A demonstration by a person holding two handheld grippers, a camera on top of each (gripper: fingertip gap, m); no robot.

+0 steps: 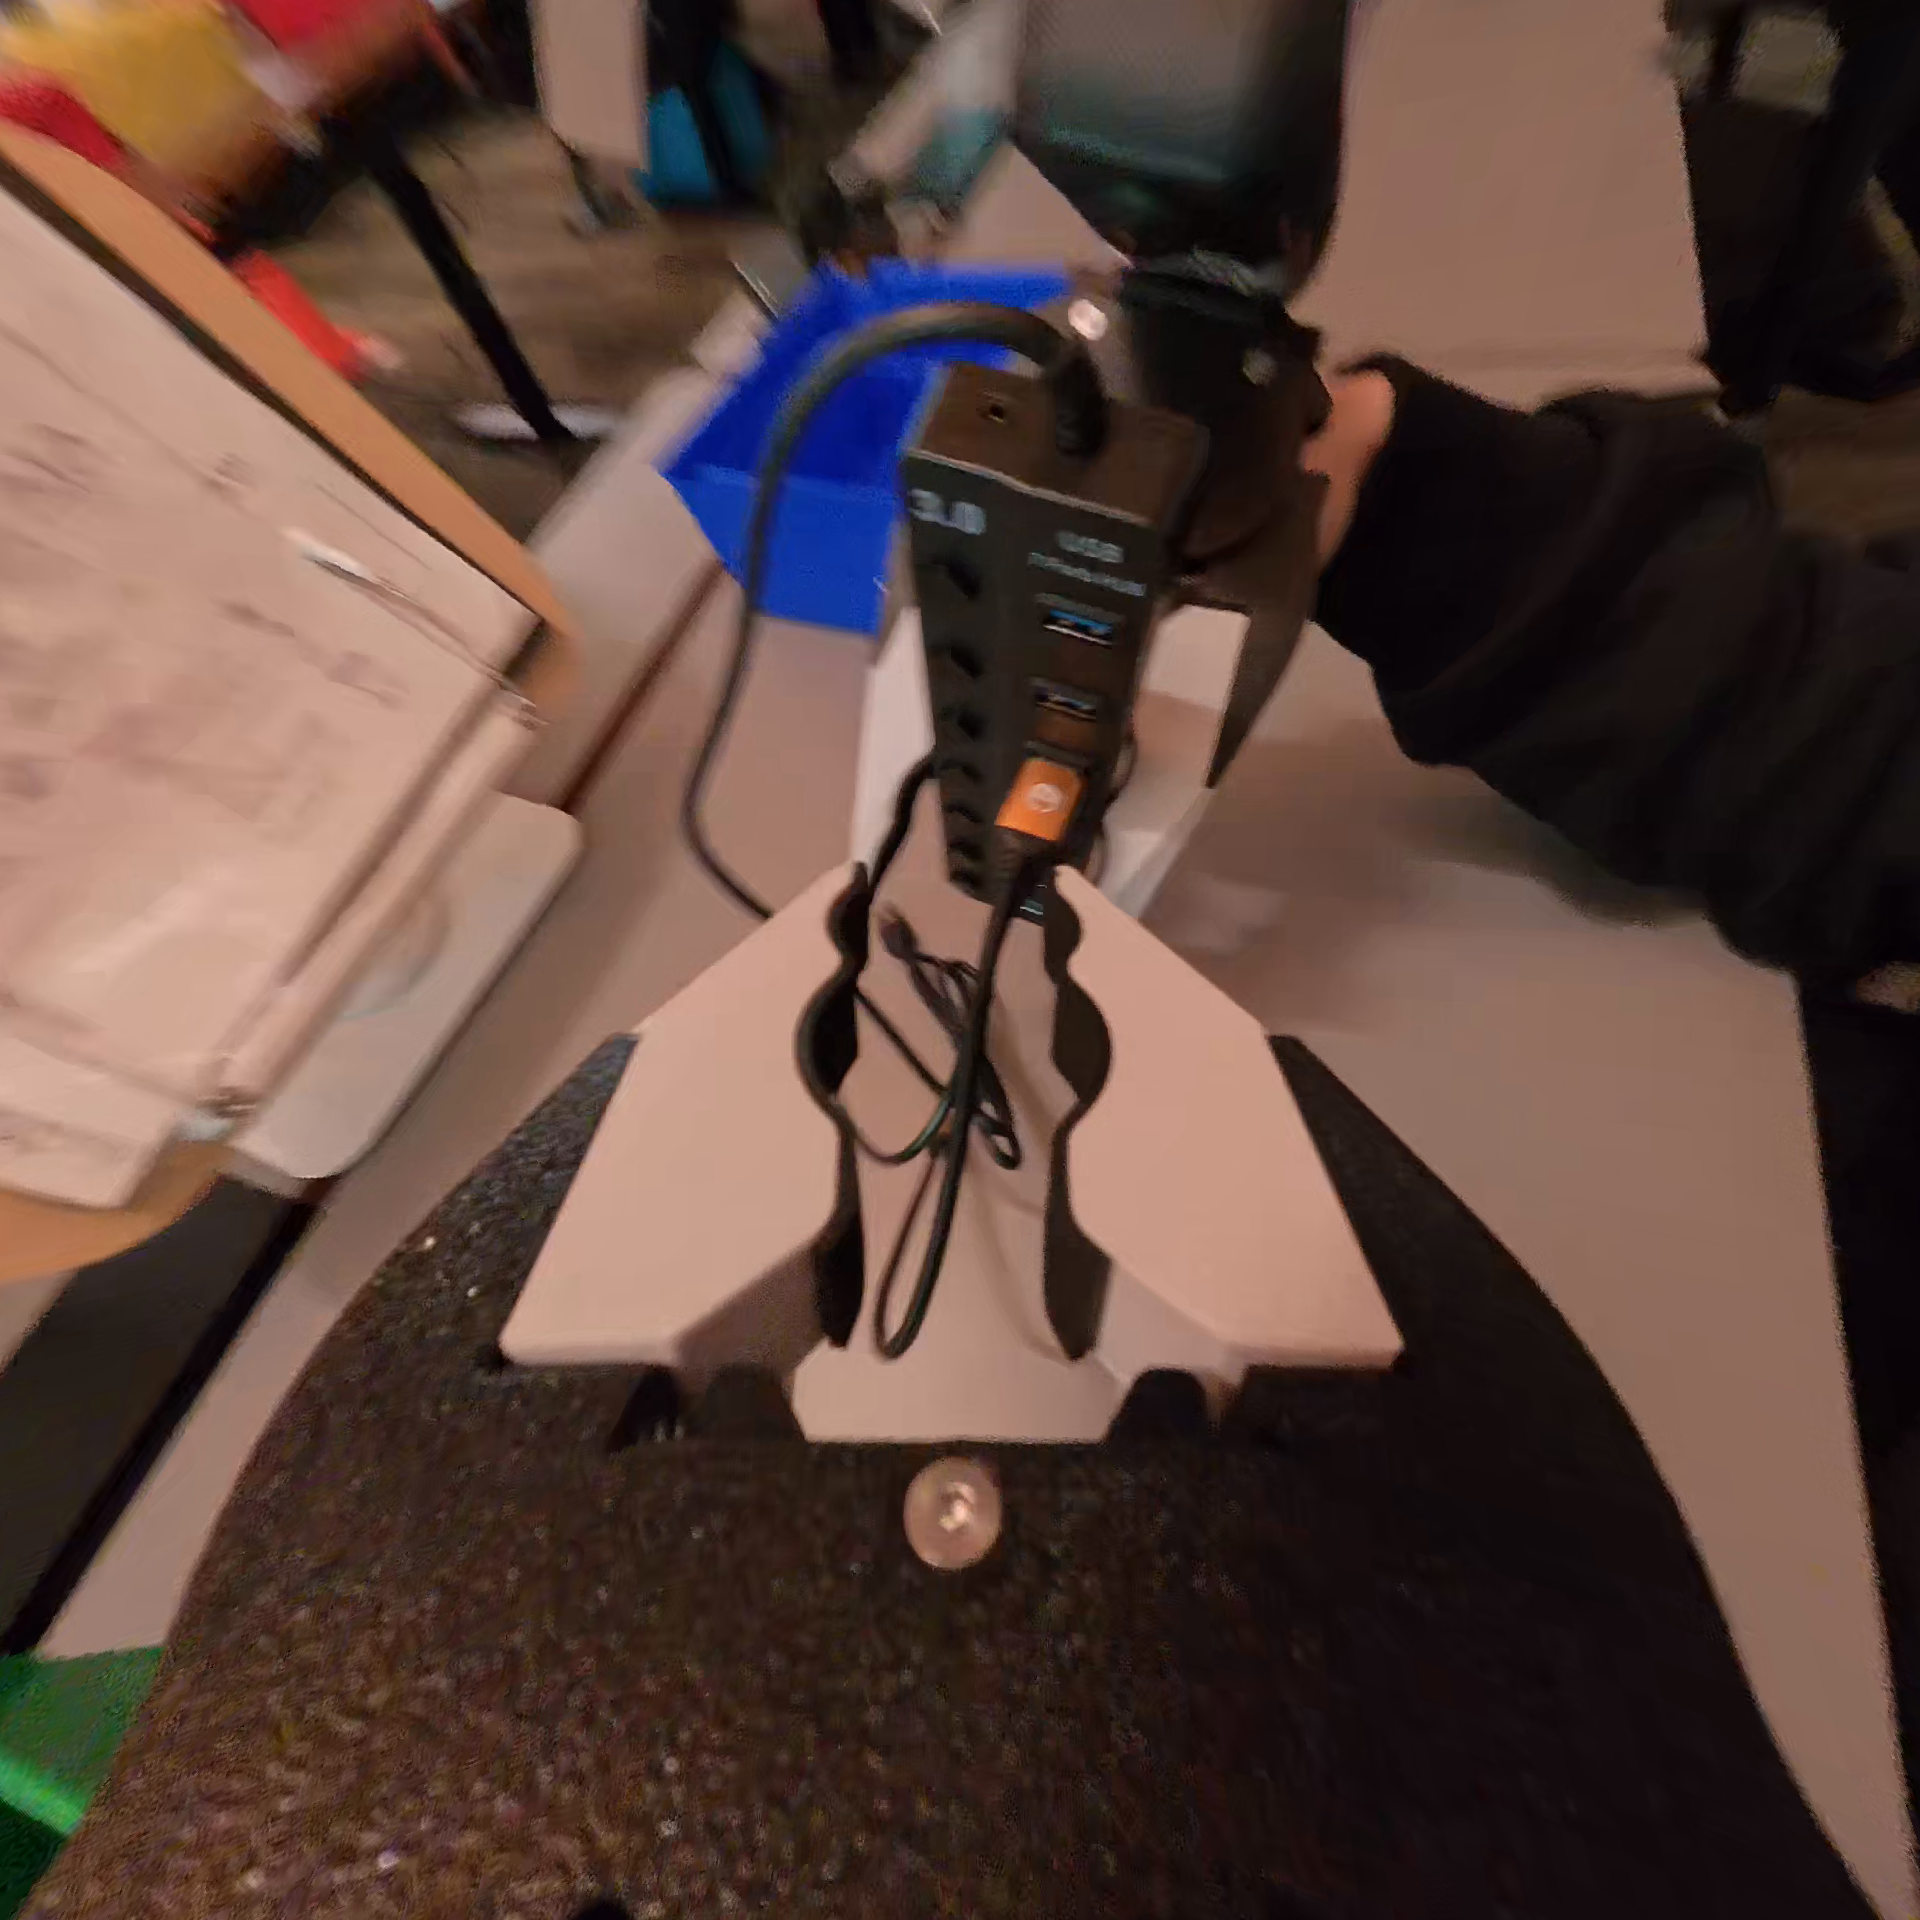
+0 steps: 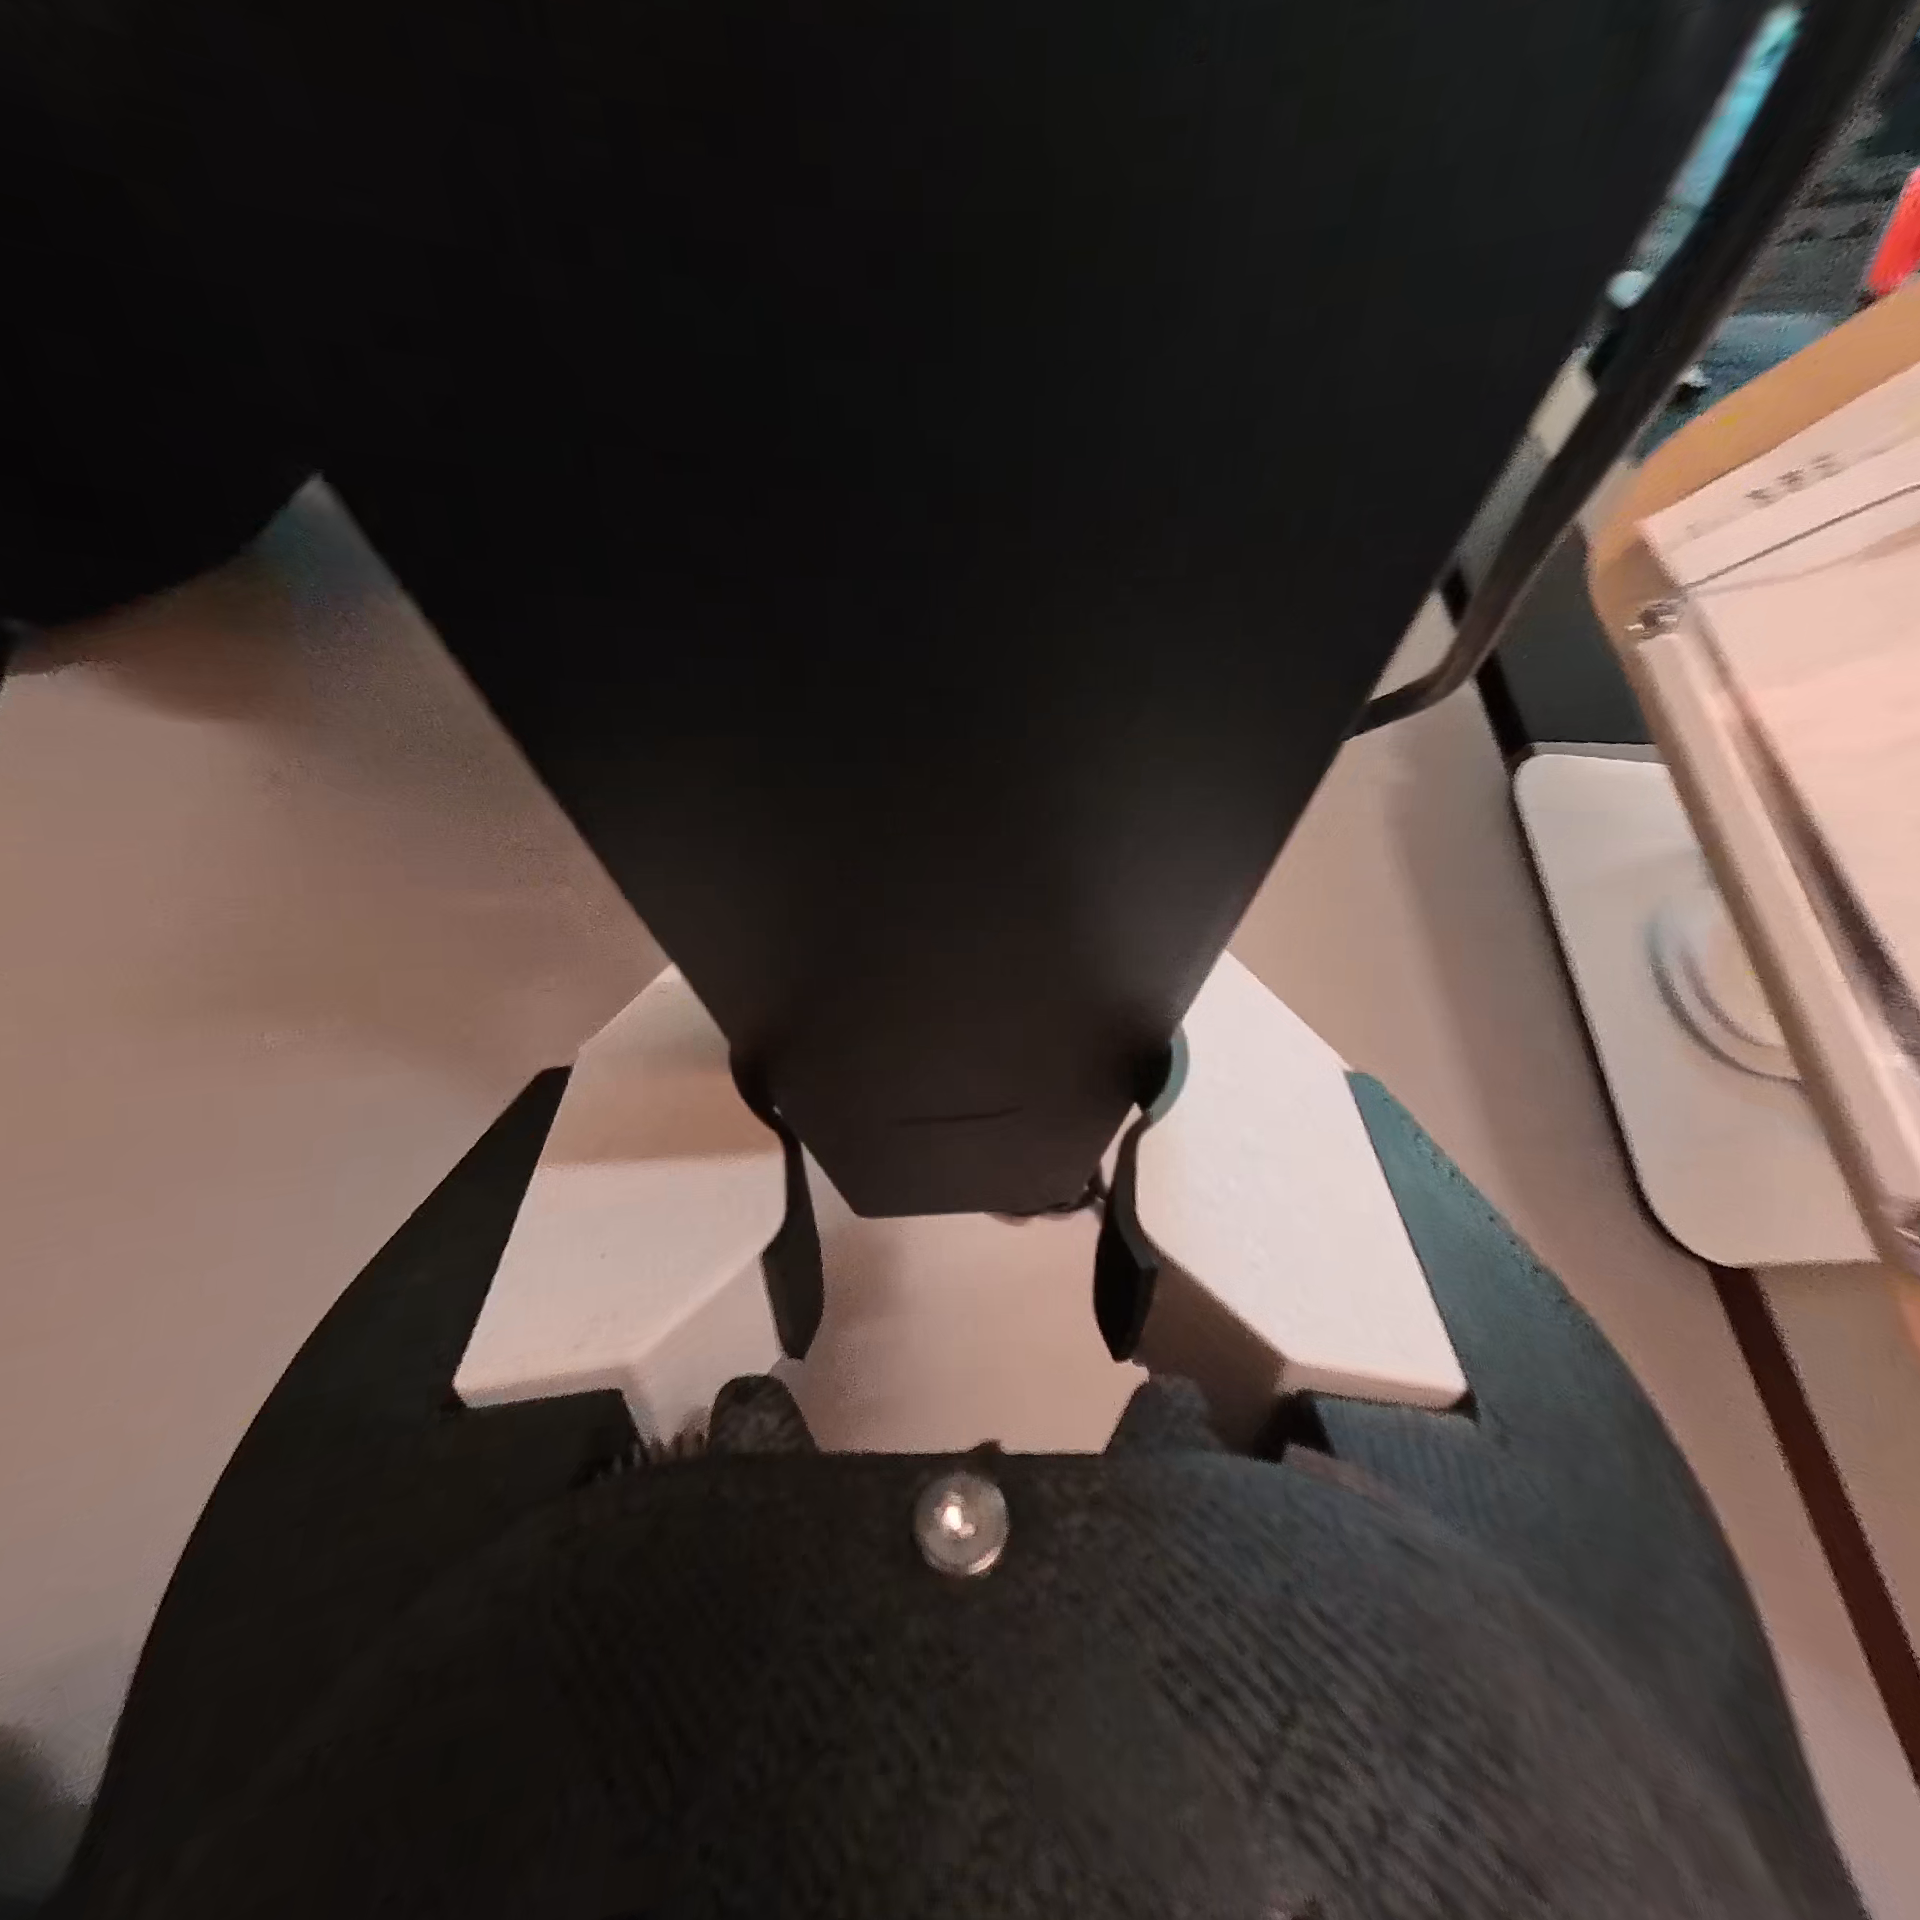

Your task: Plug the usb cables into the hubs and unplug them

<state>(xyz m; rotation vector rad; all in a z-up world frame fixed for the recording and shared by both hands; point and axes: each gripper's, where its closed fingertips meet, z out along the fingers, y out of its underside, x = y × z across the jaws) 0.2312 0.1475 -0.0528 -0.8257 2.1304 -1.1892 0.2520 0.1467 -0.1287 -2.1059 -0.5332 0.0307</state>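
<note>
A black USB hub (image 1: 1039, 623) stands upright in the air. An orange USB plug (image 1: 1039, 800) sits in one of its lower ports, and its thin black cable (image 1: 935, 1195) hangs down between my left gripper's fingers. My left gripper (image 1: 961, 894) is open, its tips just below the hub's lower end, gripping nothing. The hub's thick black cable (image 1: 748, 582) arcs from its top down to the table. My right gripper (image 2: 954, 1070) is shut on the hub's lower end. The hub's dark back (image 2: 883, 520) fills most of the right wrist view.
A blue bin (image 1: 800, 499) stands behind the hub. A clear sign holder with papers (image 1: 208, 675) on a white base (image 2: 1662, 987) stands at the left, at the right in the right wrist view. A black-sleeved hand (image 1: 1610, 644) holds the right gripper over the beige table (image 1: 1455, 935).
</note>
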